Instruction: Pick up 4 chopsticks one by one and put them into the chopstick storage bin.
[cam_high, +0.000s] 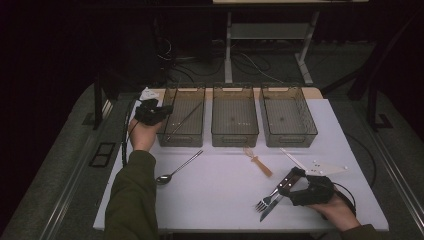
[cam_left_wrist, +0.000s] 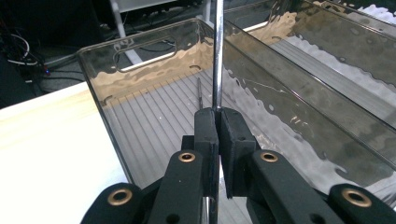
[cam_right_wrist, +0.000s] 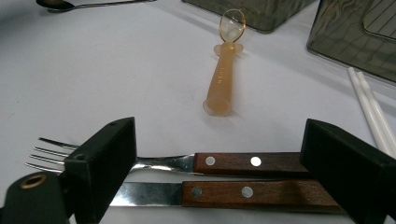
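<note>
- At ten o'clock on the white table (cam_high: 220, 190), the left gripper (cam_high: 159, 111) is clamped tight on a thin shiny steel rod-like utensil (cam_left_wrist: 217, 56), its black pads pressed together around the shaft, which runs straight up past them in the left gripper view.
- The utensil hangs over the leftmost smoky clear plastic bin (cam_high: 182, 120), the first of three in a row at the table's far edge; a second slim metal piece (cam_left_wrist: 199, 92) lies on that bin's ribbed floor.
- At five o'clock, the right gripper (cam_high: 296, 175) stands with its jaws spread wide, one on either side of a wood-handled steel fork (cam_right_wrist: 187, 162) and a matching wood-handled knife (cam_right_wrist: 224, 192), which lie side by side on the table; the pads press on neither.
- Just beyond them, at twelve o'clock from those jaws, lies a small amber translucent plastic spoon (cam_right_wrist: 225, 77).
- A long steel spoon (cam_high: 178, 168) rests at seven o'clock, near the person's olive-green sleeve (cam_high: 131, 200).
- A pair of white chopsticks (cam_right_wrist: 371, 109) lies at four o'clock.
</note>
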